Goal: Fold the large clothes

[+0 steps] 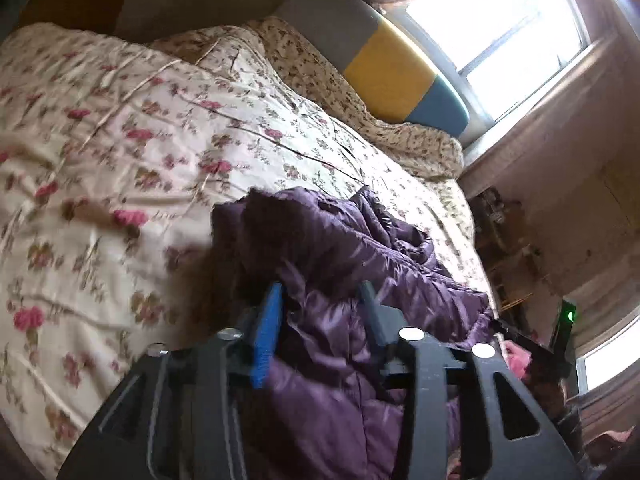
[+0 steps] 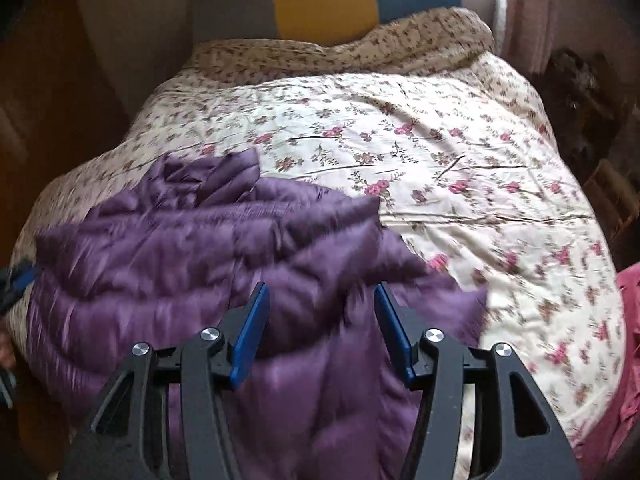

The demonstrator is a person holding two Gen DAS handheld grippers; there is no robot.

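A bed [image 2: 460, 152] fills the room, spread with a cream floral quilt [image 1: 120, 128]. At its head stands a padded headboard [image 2: 320, 0] in grey, yellow and teal panels. Bright daylight pours through a window [image 1: 500, 20] beside it, with a pink curtain [image 2: 532, 12] hanging alongside. The walls look brownish.

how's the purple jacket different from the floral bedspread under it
The purple jacket is plain, shiny and quilted; the floral bedspread is cream with pink flowers. The jacket lies bunched in a heap; the bedspread lies spread out. The jacket covers one corner; the bedspread covers the whole bed. Both are creased.
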